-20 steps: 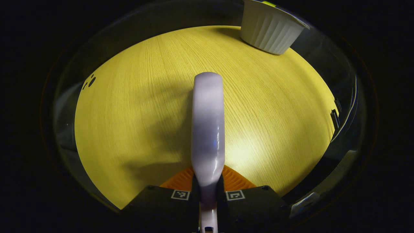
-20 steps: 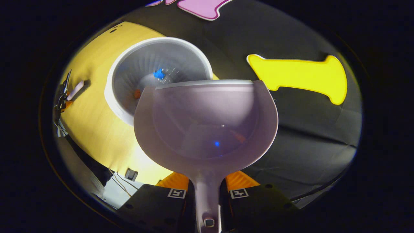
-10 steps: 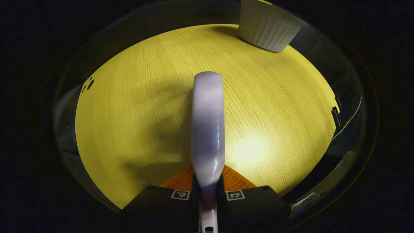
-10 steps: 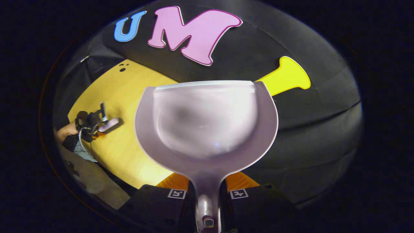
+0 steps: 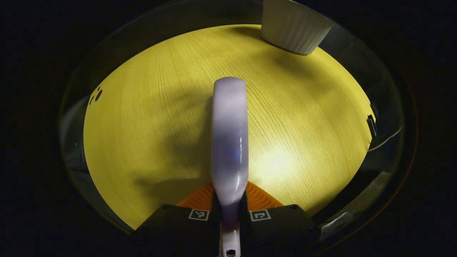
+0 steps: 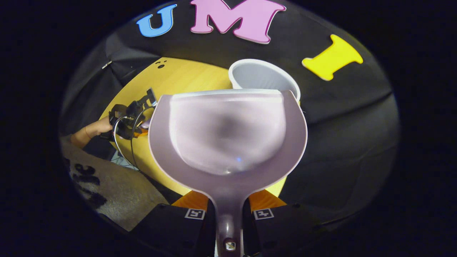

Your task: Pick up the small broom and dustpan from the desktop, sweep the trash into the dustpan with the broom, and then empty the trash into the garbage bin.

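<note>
In the left gripper view my left gripper [image 5: 229,200] is shut on the handle of the pale lilac broom [image 5: 229,135], which points forward above the yellow wooden table [image 5: 142,117]. The white ribbed garbage bin [image 5: 292,28] stands at the table's far right. In the right gripper view my right gripper [image 6: 228,207] is shut on the handle of the lilac dustpan [image 6: 227,135]. The pan is held up in the air and I see no trash in it. The garbage bin [image 6: 260,75] stands just beyond the pan's front lip. Its inside is hidden from here.
At the left of the right gripper view a hand [image 6: 94,127] holds the left gripper [image 6: 130,114] with its cables over the table's near edge. Grey floor [image 6: 117,192] lies below the table. The black cloth wall rises behind the bin.
The right gripper has swung the dustpan from over the bin's mouth back and up, so the bin now sits beyond the pan's lip. The left gripper has barely moved.
</note>
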`<state>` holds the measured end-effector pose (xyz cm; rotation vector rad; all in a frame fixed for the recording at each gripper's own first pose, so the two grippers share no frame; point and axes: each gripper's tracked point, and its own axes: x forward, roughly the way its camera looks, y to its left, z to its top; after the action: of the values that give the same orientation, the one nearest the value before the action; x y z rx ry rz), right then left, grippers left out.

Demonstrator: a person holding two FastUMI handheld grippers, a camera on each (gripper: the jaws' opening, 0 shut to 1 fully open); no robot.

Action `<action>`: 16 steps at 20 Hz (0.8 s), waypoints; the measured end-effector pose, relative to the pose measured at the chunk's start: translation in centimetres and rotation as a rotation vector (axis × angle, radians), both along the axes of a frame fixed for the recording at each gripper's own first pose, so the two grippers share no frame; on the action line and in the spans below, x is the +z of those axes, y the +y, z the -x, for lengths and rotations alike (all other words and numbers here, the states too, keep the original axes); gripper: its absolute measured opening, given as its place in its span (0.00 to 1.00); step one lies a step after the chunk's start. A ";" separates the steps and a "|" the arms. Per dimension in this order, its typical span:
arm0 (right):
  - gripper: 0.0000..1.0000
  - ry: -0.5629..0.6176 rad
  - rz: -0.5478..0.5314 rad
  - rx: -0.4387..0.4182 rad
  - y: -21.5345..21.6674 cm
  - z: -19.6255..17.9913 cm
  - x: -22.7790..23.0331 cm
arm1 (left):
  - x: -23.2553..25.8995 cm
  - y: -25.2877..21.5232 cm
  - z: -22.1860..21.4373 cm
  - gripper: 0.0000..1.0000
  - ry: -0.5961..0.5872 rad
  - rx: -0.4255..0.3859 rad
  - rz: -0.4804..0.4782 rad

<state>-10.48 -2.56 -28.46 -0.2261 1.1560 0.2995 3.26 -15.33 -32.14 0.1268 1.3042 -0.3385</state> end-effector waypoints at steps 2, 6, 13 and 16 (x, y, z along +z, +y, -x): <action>0.34 0.054 -0.005 -0.006 1.5 1.3 -4.1 | -0.1 -0.1 -0.1 0.27 0.004 -0.005 -0.004; 0.34 0.154 -0.030 -0.028 4.7 2.6 -12.0 | -0.1 0.0 -0.1 0.27 0.011 -0.013 -0.012; 0.34 0.179 -0.050 -0.076 8.4 1.6 -20.5 | -0.1 -0.2 -0.1 0.27 0.020 -0.009 -0.023; 0.36 0.190 -0.052 -0.109 8.5 1.4 -22.3 | -0.2 -0.2 -0.2 0.27 0.027 -0.014 -0.030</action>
<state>-11.85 5.95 -50.73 -0.0895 1.3413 0.2584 3.45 -15.52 -32.34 0.1572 1.3355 -0.3341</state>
